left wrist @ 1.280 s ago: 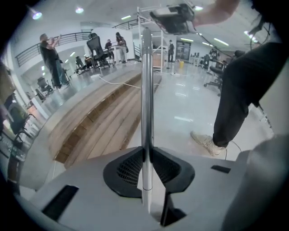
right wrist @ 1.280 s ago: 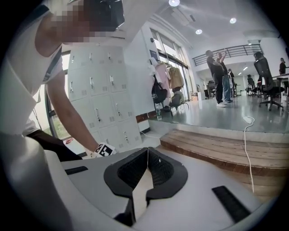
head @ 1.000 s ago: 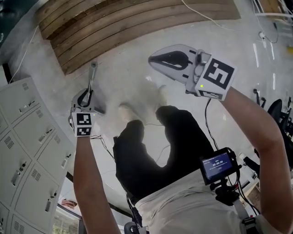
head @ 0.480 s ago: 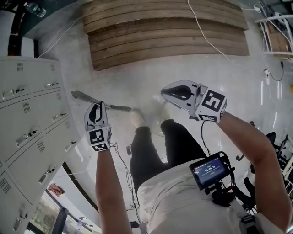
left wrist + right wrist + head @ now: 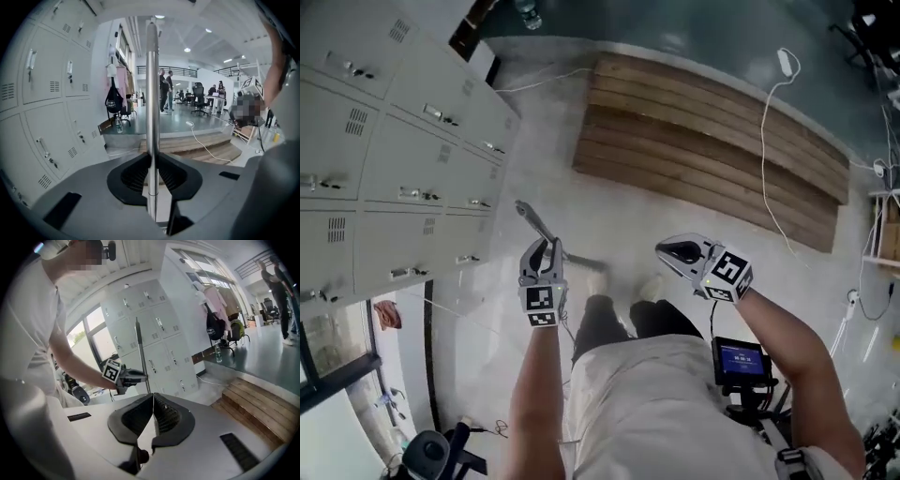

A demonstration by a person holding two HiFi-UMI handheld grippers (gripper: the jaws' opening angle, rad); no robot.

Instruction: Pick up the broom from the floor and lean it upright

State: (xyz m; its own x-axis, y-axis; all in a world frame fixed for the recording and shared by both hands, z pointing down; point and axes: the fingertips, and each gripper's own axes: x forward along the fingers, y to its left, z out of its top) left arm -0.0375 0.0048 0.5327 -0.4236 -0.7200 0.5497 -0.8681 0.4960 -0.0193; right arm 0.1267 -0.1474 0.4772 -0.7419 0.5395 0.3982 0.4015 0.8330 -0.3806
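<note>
grey lockers (image 5: pixel 403 141) fill the left of the head view; beyond them lie a pale floor (image 5: pixel 609 220) and a slatted wooden platform (image 5: pixel 712 159). the broom (image 5: pixel 151 93) shows as a metal handle, standing upright in front of the lockers. it is clamped between the jaws of the left gripper (image 5: pixel 152 157) and runs on above and below them. the right gripper (image 5: pixel 153 397) is apart to the right, jaws pressed together on nothing. each gripper cube bears a black-and-white square marker. the waist screen (image 5: pixel 739 358) shows digits too small to read.
</note>
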